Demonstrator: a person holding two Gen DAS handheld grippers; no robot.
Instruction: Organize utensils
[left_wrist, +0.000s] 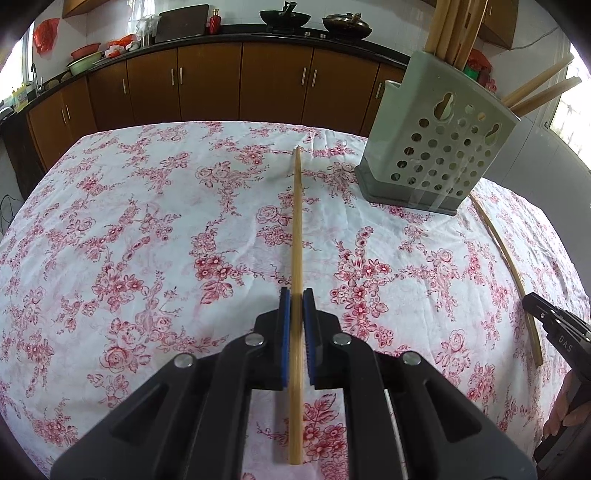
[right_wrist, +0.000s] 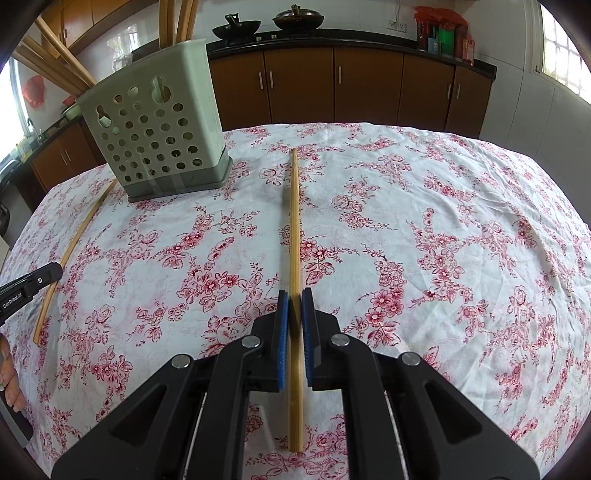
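Observation:
My left gripper is shut on a bamboo chopstick that points forward over the floral tablecloth. My right gripper is shut on another bamboo chopstick the same way. A grey-green perforated utensil holder stands at the far right in the left wrist view and at the far left in the right wrist view, with several chopsticks standing in it. A third chopstick lies loose on the cloth between the two grippers; it also shows in the right wrist view.
The table has a white cloth with red flowers. The right gripper's finger shows at the right edge of the left wrist view, and the left gripper's finger at the left edge of the right wrist view. Brown kitchen cabinets stand behind.

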